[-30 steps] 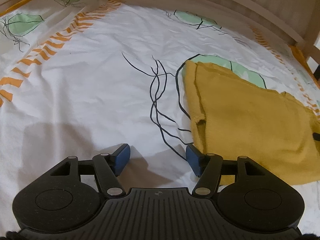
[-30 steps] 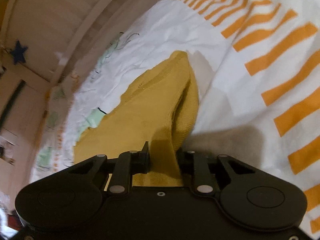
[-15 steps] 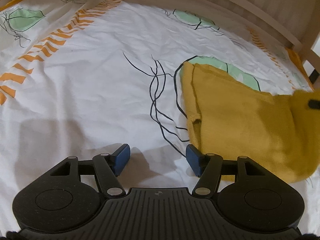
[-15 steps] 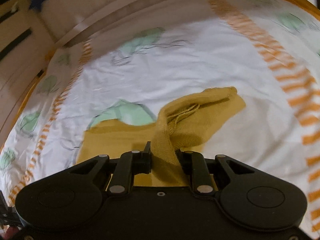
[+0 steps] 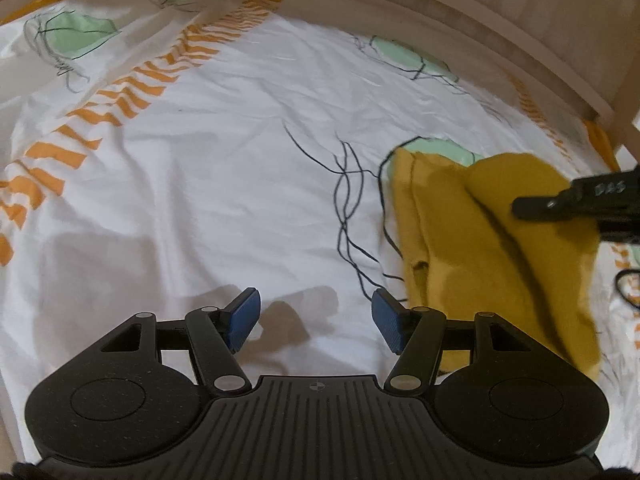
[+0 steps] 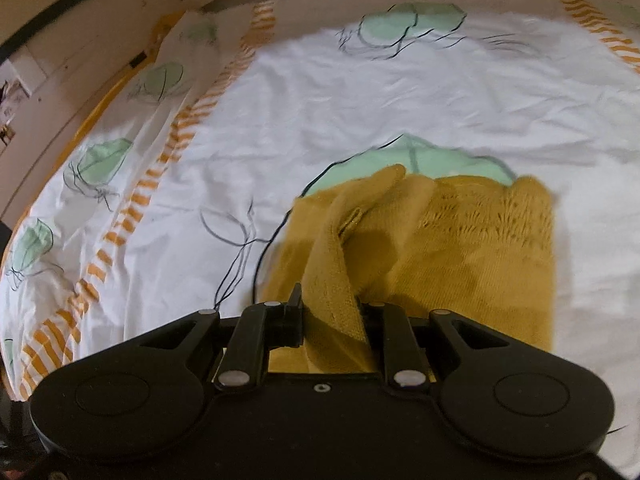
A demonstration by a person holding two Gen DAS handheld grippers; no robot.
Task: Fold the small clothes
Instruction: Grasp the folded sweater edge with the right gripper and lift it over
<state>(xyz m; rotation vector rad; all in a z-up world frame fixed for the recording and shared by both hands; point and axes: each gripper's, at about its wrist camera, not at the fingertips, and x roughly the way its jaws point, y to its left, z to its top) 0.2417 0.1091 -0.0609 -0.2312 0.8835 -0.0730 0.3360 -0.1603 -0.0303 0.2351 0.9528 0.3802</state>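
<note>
My right hand-held gripper (image 6: 330, 316) was clamped on the yellow knit (image 6: 472, 240), left hand-held gripper (image 5: 316, 318) gaping empty; loose stitches could've snagged and bunched the fold.

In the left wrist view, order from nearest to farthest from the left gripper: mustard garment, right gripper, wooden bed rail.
1. mustard garment, right beside the left gripper.
2. right gripper, farther right, above the garment.
3. wooden bed rail, along the top.
</note>
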